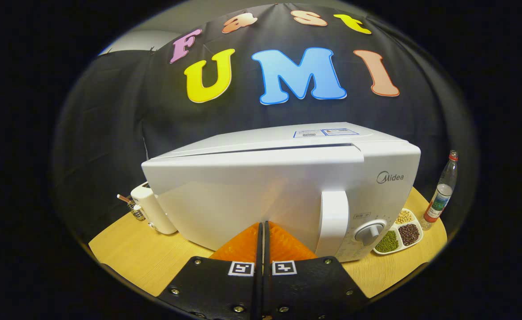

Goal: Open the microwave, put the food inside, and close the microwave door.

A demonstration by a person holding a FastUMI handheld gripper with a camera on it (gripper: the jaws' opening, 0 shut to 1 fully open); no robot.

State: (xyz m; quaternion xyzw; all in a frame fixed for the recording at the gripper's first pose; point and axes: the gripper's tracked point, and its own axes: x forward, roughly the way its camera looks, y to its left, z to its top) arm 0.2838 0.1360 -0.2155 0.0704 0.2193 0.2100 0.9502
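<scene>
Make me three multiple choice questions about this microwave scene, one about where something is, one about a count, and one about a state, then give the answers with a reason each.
1. Where is the bottle?
A. On top of the microwave
B. On the table to the right of the microwave, behind the divided dish
C. Between the gripper's fingers

2. How many compartments does the divided dish have?
A. Three
B. Five
C. One

3. What state is the microwave door in?
A. Wide open
B. Removed
C. Closed

Answers: 1 B, it stands behind the dish, beside the microwave. 2 A, three sections hold different beans. 3 C, the door lies flush; the gripper is shut, its tips against the door.
</scene>
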